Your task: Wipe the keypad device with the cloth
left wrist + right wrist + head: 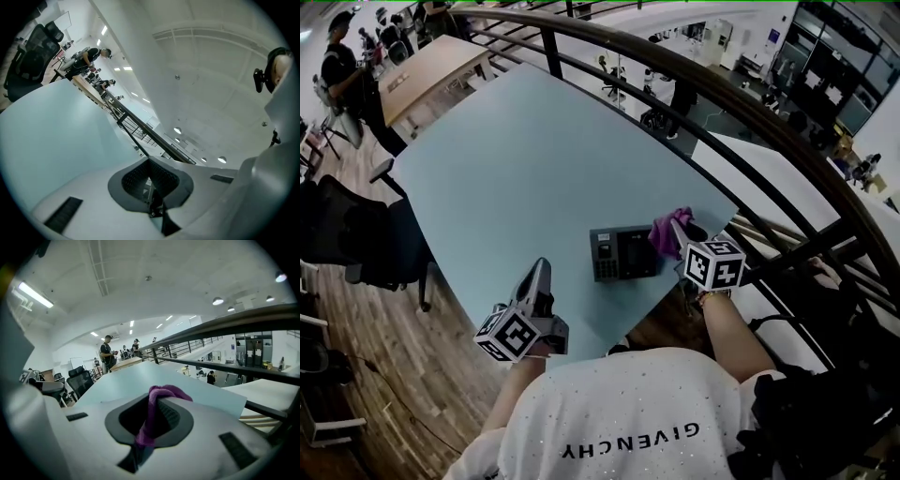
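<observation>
Table (534, 159): cloth (667, 234) pinched in R gripper (150, 420) jaws, by keypad device (623, 254).

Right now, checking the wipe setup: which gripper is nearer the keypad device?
Right. The right gripper, holding the purple cloth, is at the keypad device's right edge; the left gripper sits apart, to its left.

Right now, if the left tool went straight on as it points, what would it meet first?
Nothing close: the left tool points over the table, left of the keypad device. The far railing looks first in line, though depth is unclear.
</observation>
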{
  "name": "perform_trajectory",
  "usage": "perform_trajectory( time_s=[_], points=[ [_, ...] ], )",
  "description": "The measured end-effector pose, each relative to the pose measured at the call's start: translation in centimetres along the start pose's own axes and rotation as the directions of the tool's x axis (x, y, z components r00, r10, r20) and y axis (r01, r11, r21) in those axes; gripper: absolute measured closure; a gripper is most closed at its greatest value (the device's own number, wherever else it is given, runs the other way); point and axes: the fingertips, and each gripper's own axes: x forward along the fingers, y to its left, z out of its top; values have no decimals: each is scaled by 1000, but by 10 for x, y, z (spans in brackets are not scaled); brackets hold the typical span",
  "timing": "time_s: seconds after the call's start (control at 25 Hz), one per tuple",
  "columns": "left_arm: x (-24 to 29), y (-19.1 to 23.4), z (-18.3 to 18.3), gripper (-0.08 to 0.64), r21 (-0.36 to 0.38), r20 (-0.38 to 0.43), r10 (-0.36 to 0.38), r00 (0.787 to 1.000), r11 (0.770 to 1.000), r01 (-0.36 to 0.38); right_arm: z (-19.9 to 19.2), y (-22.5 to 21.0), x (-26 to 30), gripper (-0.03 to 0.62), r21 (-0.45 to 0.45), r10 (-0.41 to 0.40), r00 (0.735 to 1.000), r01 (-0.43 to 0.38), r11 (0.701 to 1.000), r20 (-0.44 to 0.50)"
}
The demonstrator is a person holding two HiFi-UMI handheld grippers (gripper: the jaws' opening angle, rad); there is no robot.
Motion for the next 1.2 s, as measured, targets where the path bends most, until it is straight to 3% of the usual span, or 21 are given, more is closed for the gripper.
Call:
perform_trajectory(
  time_s=[0.4,0.6,1.2],
  points=[
    [6,38,-2,560,-68,-6,48,999,996,-49,-23,10,28,568,26,13,996,-11,1000,-85],
    [9,47,-8,560,-73,-25,54,998,996,-56,-39,10,27,568,93,34,992,-23,995,-118],
    [23,46,-27,560,-84,-68,12,998,996,-18,-92,24,22,566,125,53,980,-29,992,-192]
  ],
)
